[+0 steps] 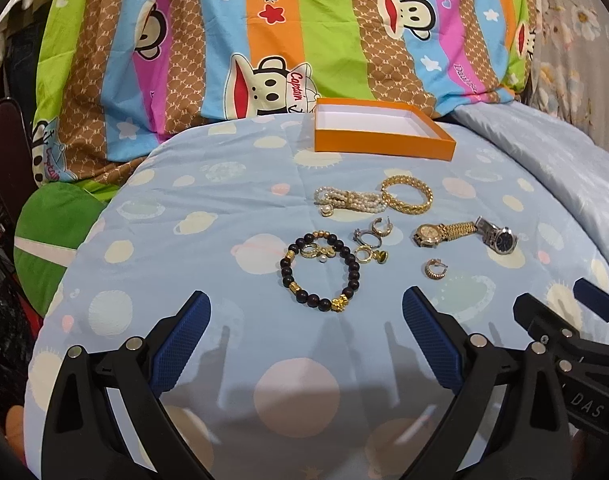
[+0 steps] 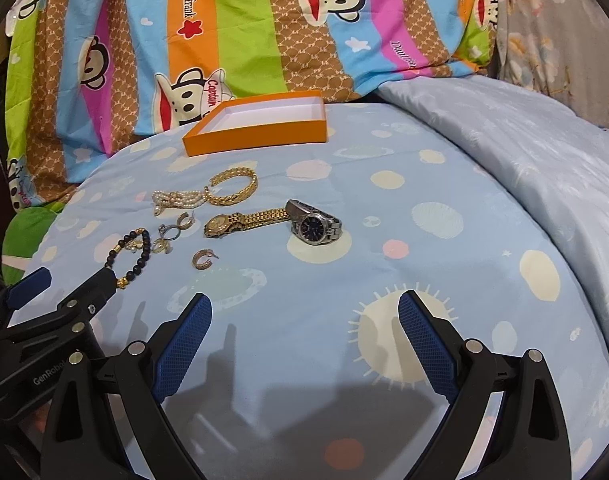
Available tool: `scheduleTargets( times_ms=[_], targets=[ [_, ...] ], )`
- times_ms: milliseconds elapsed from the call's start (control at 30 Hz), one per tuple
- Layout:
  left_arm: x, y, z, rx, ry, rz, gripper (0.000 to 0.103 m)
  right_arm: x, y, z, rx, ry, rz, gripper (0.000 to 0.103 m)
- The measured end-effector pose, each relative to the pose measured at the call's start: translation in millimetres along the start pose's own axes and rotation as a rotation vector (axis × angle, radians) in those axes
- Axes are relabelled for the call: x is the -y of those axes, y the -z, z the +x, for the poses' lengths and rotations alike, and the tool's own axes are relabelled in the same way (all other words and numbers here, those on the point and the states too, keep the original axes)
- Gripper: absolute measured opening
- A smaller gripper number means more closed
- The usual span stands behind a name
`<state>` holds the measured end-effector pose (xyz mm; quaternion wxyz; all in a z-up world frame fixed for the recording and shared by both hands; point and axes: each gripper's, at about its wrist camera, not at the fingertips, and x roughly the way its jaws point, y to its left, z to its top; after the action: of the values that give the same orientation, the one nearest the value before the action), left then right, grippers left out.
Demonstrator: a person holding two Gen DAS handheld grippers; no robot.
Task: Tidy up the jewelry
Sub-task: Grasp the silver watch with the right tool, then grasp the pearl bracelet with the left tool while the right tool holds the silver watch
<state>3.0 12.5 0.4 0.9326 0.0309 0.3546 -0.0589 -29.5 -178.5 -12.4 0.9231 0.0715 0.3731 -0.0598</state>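
Claws: I hold left claw (image 1: 306, 312) and right claw (image 2: 304, 312) spread wide, empty.
Jewelry: beaded bracelet (image 1: 320, 270) nearest, loose on bed.
Box (image 1: 384, 132): lidless, ready behind.

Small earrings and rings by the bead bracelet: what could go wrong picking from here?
1. The rings lie inside and against the black bead bracelet, so wide blue pads may drag several pieces at once.
2. The gold watch touches the silver watch; lifting one may pull the other.
3. The soft bedsheet could let tiny pieces sink.
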Motion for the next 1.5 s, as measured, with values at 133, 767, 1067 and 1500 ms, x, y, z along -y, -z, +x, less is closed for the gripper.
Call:
scheduleTargets(
  times_ms=[133, 767, 1067, 1500],
  targets=[
    [-7.3, -1.5, -0.8, 0.001, -0.018, -0.01, 0.095, 9.8, -19.1, 11.5, -0.022, -0.02, -0.004, 0.093],
    [-27.0, -2.3, 20.8, -0.119, 0.044, -0.073, 0.097, 23.3, -58.8, 79.9, -0.166, -0.184, -0.116, 0.069],
    [-26.4, -2.9, 25.7, -0.139, 0.06, -0.077, 0.097, 17.3, -56.1, 79.2, -0.152, -0.16, -0.162, 0.035],
    [-27.0, -3.0, 33.3, -0.173, 0.115, -0.092, 0.097, 13.3, -41.7, 63.1, -0.13, -0.17, -0.126, 0.017]
  ],
)
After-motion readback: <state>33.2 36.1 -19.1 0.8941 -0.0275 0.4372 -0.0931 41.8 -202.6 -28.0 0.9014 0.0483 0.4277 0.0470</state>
